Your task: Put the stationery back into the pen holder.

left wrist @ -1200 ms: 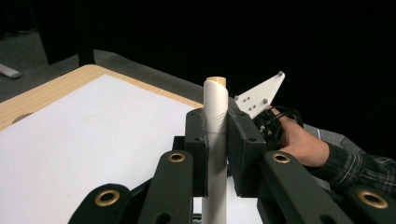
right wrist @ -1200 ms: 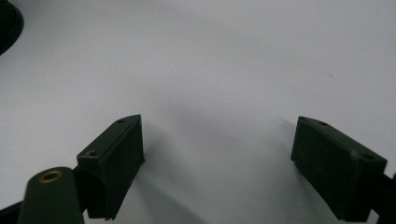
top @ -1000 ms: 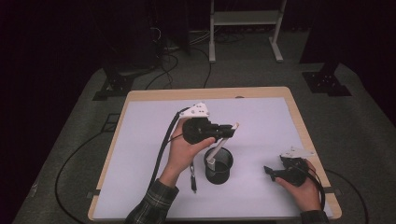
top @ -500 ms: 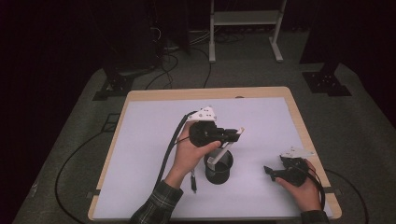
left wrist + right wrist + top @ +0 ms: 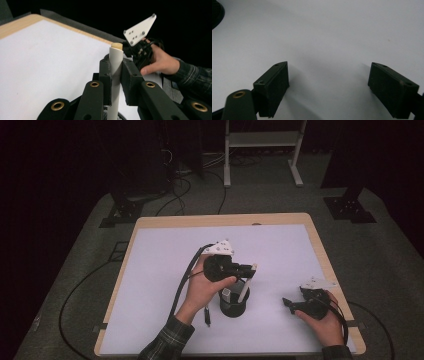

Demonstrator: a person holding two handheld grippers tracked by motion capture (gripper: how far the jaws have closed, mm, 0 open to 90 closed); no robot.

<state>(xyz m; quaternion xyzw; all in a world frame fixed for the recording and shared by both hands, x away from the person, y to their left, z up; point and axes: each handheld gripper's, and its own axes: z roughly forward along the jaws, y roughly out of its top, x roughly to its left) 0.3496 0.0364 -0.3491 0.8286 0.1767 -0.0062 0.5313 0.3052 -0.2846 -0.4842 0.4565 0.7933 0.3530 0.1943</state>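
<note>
A white table surface (image 5: 165, 270) with a wooden edge is seen from the high view, on dark carpet. Near its front centre stands a black cup (image 5: 233, 304). The left gripper (image 5: 247, 270) is held just above the cup, and its jaws are closed on a slim white stick (image 5: 245, 287) that leans out of the cup. In the left gripper view the stick (image 5: 115, 62) is seen clamped between the two black pads, its tan tip rising just past them; its lower end is cut off by the frame, and the cup is hardly visible beneath the jaws. What the stick is cannot be made out. A second pale object is seen inside the cup, too small to be identified.

The right gripper (image 5: 290, 304) is held low over the table near the front right corner, well apart from the cup. In the right gripper view its jaws (image 5: 329, 87) stand wide apart over bare white surface, with nothing between them. A dark curved edge (image 5: 217, 13) is cut off at the upper left corner of that view.
</note>
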